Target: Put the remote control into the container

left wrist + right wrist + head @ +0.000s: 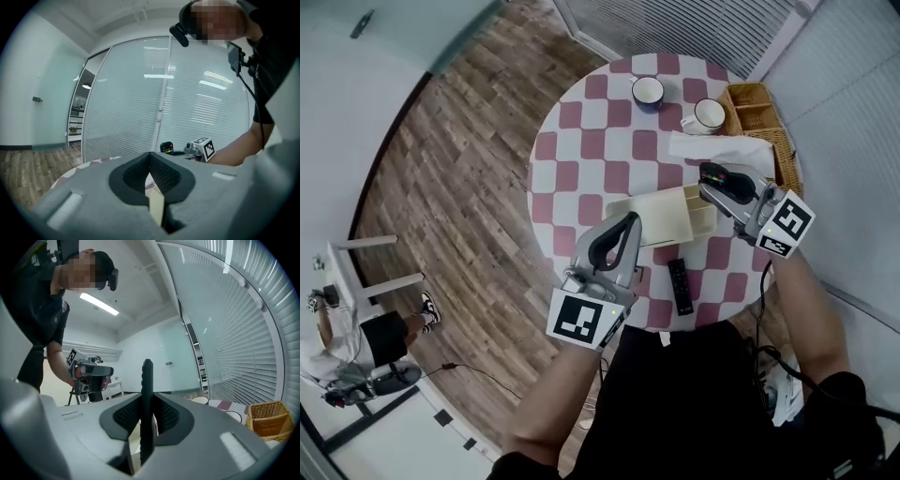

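My right gripper (719, 184) is shut on a black remote control (724, 178) with coloured buttons, held above the right end of the cream container (649, 214). In the right gripper view the remote (147, 394) stands edge-on between the jaws. The left gripper view shows it (167, 148) from afar. A second black remote (680, 286) lies on the checked table (581, 131), just in front of the container. My left gripper (617, 246) hovers over the container's near left side, its jaws shut with nothing held (152, 174).
Behind the container lie a white cloth (712, 147), a dark-rimmed cup (648, 91) and a white mug (706, 114). A wicker basket (759, 117) stands at the table's right edge. The table's left half is bare cloth. A stool (366, 272) stands on the wooden floor.
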### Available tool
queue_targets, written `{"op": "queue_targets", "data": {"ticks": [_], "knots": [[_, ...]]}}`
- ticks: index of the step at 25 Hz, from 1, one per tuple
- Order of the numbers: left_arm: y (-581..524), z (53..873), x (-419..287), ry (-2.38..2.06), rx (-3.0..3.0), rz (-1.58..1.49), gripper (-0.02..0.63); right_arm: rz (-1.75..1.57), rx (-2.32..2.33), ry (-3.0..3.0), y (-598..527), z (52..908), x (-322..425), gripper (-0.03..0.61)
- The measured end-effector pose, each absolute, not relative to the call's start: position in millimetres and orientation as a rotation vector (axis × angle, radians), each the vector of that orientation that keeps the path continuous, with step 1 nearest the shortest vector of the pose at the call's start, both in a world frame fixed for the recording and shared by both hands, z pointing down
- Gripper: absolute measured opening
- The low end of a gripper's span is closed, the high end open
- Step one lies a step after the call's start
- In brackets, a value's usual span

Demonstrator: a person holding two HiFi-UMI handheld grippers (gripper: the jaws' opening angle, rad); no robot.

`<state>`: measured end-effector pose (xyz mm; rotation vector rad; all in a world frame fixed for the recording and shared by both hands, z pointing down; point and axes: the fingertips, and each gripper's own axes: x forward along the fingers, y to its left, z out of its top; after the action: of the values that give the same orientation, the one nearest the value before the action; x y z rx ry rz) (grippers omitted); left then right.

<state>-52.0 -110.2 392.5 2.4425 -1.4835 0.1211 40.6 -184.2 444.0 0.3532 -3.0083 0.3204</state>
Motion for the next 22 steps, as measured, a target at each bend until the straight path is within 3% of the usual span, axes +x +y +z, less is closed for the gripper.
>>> {"op": "queue_targets", "data": {"ticks": [22], "knots": [[-120.1,427.7,-69.7,-1.579,2.3,0.117,0.0,0.243,0.116,-3.04,-187.6,489.1,21.9,0.072]]}}
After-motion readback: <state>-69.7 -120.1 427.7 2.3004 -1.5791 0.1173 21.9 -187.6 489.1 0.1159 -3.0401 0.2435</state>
